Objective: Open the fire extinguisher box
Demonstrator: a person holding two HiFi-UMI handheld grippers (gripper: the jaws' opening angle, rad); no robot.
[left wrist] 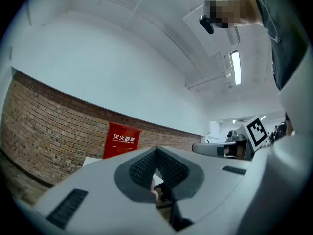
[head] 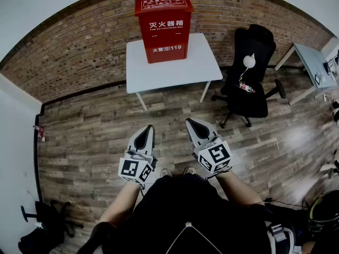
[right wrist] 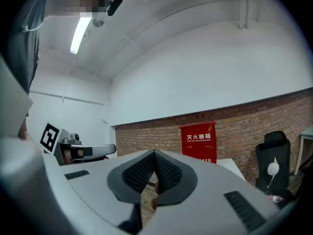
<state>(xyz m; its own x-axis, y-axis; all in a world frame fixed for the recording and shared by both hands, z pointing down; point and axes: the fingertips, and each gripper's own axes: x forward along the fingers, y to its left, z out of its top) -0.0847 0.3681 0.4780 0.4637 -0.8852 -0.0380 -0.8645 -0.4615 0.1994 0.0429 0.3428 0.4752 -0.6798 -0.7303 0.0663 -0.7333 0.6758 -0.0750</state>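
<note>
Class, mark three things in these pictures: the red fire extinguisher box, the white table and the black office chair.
fire extinguisher box [head: 163, 33], head view, red front panel.
white table [head: 204, 62], head view, bare top right of the box.
black office chair [head: 259, 41], head view, backrest.

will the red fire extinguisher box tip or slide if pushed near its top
The fire extinguisher box stands tall and upright, so a high push probably tips it. The white table looks smooth, so a low push likely slides it.

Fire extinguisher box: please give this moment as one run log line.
fire extinguisher box: closed, on white table | left gripper: shut, empty | right gripper: shut, empty
</note>
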